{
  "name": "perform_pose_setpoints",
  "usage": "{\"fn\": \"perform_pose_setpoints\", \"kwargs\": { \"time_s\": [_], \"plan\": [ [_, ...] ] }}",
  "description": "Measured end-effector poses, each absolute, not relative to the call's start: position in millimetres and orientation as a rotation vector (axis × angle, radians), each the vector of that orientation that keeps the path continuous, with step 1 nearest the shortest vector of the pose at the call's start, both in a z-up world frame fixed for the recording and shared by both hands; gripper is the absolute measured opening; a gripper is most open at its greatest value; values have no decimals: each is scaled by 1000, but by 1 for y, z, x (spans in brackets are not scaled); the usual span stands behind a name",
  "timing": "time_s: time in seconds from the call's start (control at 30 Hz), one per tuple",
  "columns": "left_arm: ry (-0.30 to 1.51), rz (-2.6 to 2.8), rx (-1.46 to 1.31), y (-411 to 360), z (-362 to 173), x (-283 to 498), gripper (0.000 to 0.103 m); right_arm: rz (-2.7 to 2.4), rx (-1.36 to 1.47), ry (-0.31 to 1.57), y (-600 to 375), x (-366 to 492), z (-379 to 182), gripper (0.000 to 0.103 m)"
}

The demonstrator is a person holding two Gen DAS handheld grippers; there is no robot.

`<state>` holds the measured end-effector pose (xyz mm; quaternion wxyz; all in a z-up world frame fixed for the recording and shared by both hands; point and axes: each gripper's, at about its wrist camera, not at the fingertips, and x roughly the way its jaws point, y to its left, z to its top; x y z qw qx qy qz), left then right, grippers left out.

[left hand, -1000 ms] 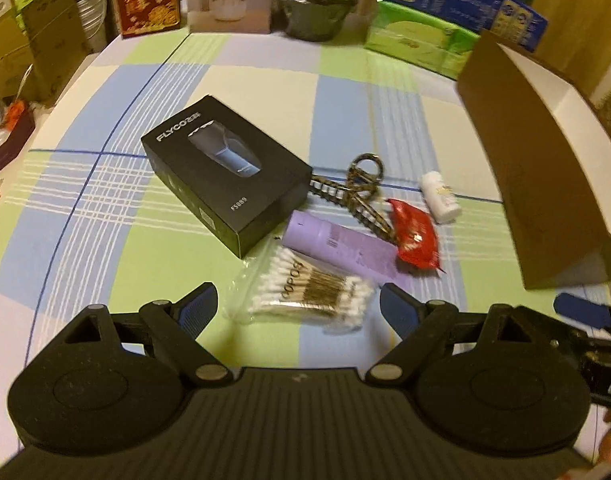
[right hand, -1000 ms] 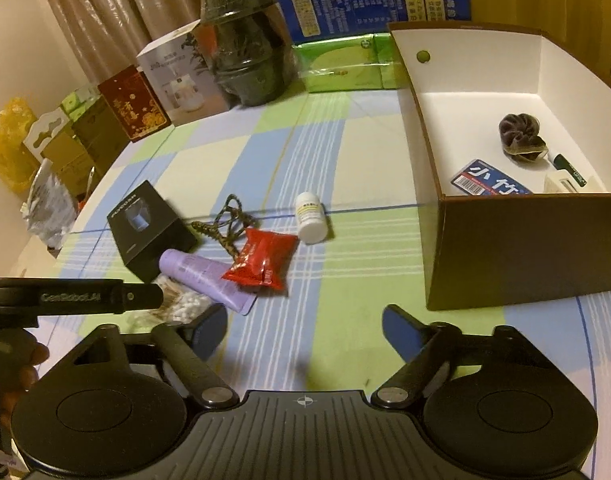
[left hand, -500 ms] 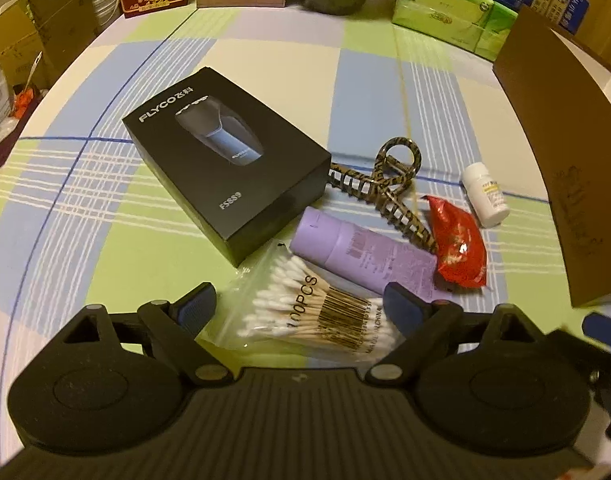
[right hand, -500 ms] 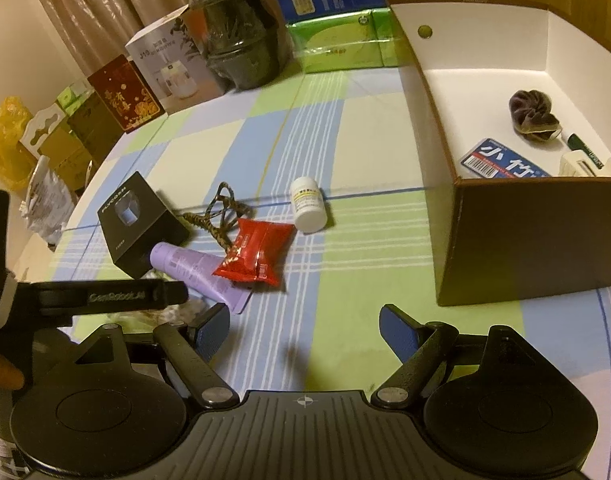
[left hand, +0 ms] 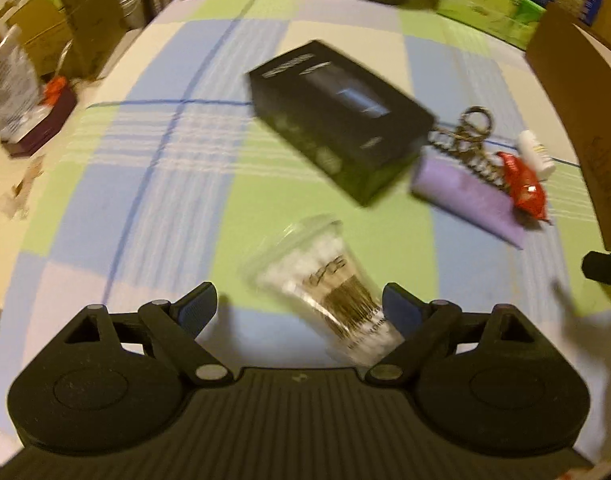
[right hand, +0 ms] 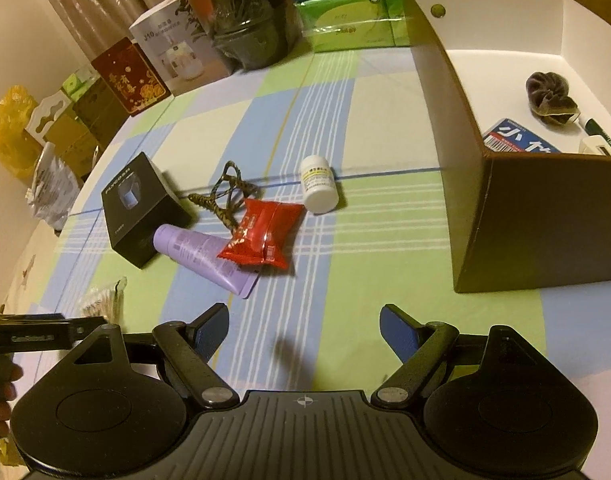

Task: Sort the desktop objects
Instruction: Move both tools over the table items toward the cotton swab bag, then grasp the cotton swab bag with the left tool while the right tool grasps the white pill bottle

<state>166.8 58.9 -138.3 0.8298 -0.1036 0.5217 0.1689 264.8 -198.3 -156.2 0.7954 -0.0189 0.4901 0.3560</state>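
Observation:
A clear bag of cotton swabs (left hand: pixel 325 280) lies on the checked cloth between the fingers of my left gripper (left hand: pixel 298 302). Its jaws are closing, and the pads do not press the bag. Beyond it lie a black box (left hand: pixel 337 120), a purple tube (left hand: pixel 465 196), a hair claw (left hand: pixel 465 136), a red packet (left hand: pixel 523 184) and a white bottle (left hand: pixel 535 152). My right gripper (right hand: pixel 303 320) hovers open over bare cloth, nothing between its fingers, just short of the red packet (right hand: pixel 263 228) and the purple tube (right hand: pixel 197 248). The brown sorting box (right hand: pixel 545 220) stands to the right.
Inside the brown box lie a dark scrunchie (right hand: pixel 547 96), a blue card pack (right hand: pixel 517 140) and a pen (right hand: pixel 601 132). A green pack (right hand: pixel 353 28), a dark pot (right hand: pixel 245 32) and gift boxes (right hand: pixel 131 76) line the back. The table edge curves along the left.
My left gripper has swung left and dropped lower, so the swab bag now sits between its fingers, nearer the right one; the view is blurred. The right gripper has hardly moved.

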Motion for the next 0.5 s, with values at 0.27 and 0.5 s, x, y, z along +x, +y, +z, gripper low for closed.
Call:
{"fn": "perform_pose_setpoints", "kwargs": {
  "time_s": [0.27,0.5],
  "plan": [
    [1106,372,-223,59,-138,167,79,794,-67,1048,-190,263,-156,80],
    [1095,319,-164,55,-147,181,40,825,-89,1018,-180,260,-151,80]
  ]
}}
